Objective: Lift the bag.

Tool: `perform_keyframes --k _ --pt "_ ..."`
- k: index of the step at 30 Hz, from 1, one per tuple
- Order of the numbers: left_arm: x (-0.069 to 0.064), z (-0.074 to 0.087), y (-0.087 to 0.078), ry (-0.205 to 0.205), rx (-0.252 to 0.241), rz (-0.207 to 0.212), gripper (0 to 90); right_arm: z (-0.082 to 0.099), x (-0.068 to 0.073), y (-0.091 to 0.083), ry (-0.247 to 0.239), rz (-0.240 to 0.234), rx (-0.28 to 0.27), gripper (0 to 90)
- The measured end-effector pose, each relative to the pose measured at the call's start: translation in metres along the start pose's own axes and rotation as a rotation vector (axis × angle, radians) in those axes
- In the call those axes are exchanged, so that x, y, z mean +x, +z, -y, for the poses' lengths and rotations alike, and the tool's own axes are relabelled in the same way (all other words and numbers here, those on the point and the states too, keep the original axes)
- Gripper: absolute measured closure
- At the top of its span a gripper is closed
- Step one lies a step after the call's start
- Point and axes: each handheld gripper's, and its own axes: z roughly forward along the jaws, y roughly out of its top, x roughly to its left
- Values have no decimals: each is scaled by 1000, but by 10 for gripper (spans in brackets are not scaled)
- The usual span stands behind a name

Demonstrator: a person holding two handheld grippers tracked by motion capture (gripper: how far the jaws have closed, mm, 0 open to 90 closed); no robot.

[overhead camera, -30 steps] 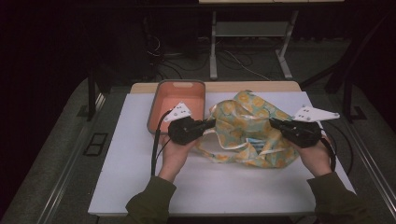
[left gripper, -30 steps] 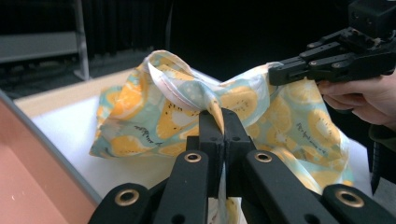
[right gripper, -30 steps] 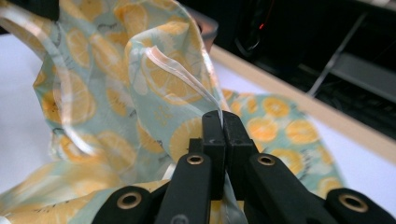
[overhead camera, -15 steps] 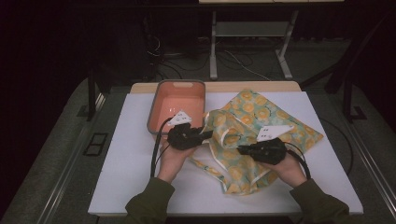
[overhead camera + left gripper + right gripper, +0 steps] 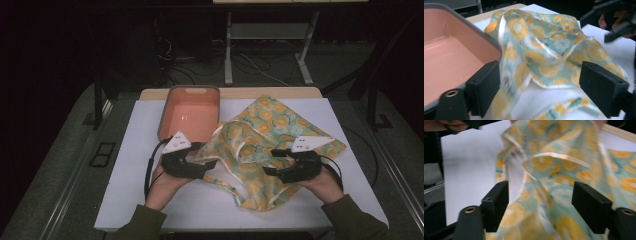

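**Both grippers just let go of the cloth**

The white rectangular table top [image 5: 150, 200] carries everything. On it, centre-right, lies the teal fabric garment printed with orange citrus slices and edged in pale trim [image 5: 265, 145]. A sec ago it was bunched up between the two hands; now it's dropped and spread flatter, far corner toward the table's back right, trim straps trailing at the front edge. Its left edge sits just beside the salmon-pink rectangular plastic bin with grey rim [image 5: 192, 112], which hasn't shifted.

L gripper [image 5: 210, 165]: jaws have just been opening, now wide; in the left gripper view the cloth hangs loose between them, pads not pressing it. R gripper [image 5: 274, 162]: same, jaws just opened, wide, fabric in the gap but not pinched.

Judgement: one fold or lay-down step looks finished; next prob. a fresh grab at another edge before more folding or moving it to the bin.
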Motion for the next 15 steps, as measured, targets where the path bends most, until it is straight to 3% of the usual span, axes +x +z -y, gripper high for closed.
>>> perform_keyframes --k 7,15 --pt "7 23 -21 9 16 4 71 20 -14 -24 72 64 -44 216" --pt "15 45 -31 5 21 13 33 47 -21 -41 117 124 -90 179"
